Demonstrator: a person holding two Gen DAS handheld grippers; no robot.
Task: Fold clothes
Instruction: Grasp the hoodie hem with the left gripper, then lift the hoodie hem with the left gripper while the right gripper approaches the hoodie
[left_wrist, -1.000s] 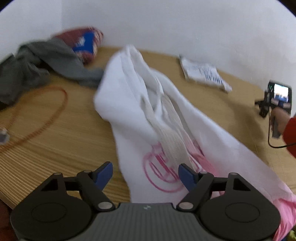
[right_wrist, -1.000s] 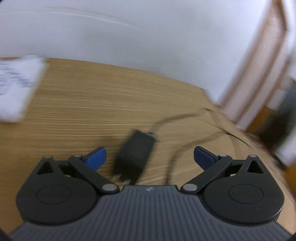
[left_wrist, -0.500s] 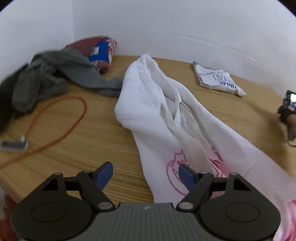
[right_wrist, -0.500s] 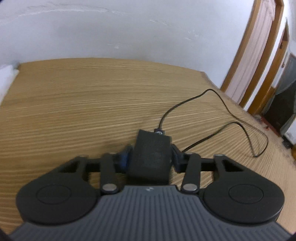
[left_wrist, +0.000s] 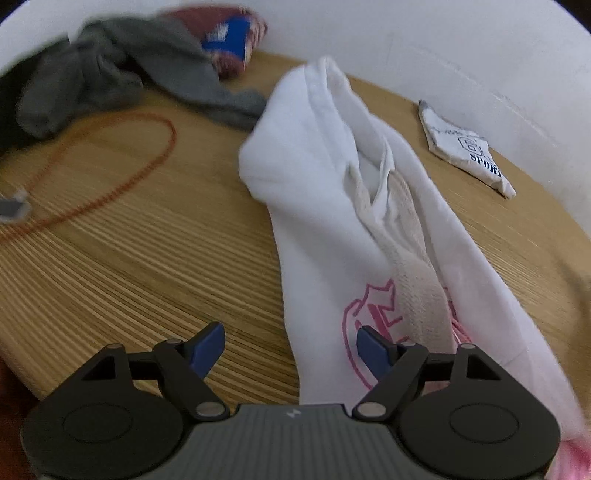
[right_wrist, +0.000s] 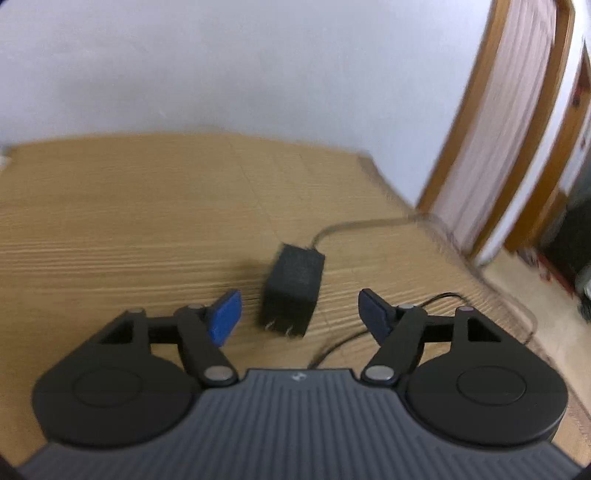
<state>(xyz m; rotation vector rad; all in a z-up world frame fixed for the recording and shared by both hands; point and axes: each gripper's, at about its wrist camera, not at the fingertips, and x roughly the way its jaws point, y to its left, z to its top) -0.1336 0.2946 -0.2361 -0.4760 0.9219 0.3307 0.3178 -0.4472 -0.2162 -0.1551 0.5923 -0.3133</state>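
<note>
A crumpled white garment with a pink print (left_wrist: 332, 206) lies lengthwise on the wooden table (left_wrist: 122, 251) in the left wrist view. My left gripper (left_wrist: 290, 347) is open and empty, just above the garment's near left edge. A folded white shirt with dark lettering (left_wrist: 465, 151) lies at the back right. In the right wrist view my right gripper (right_wrist: 301, 314) is open, with a black power adapter (right_wrist: 291, 286) standing on the table between and just beyond its fingertips, not gripped.
A grey garment (left_wrist: 110, 81) and a red and blue one (left_wrist: 229, 40) are piled at the back left. An orange cord (left_wrist: 110, 177) loops on the table's left. The adapter's cable (right_wrist: 369, 225) runs right toward a door frame (right_wrist: 491, 122). A white wall stands behind.
My right gripper shut on the black adapter half a second ago and has now opened, leaving it on the table. The left gripper has drifted a little over the white garment, still open.
</note>
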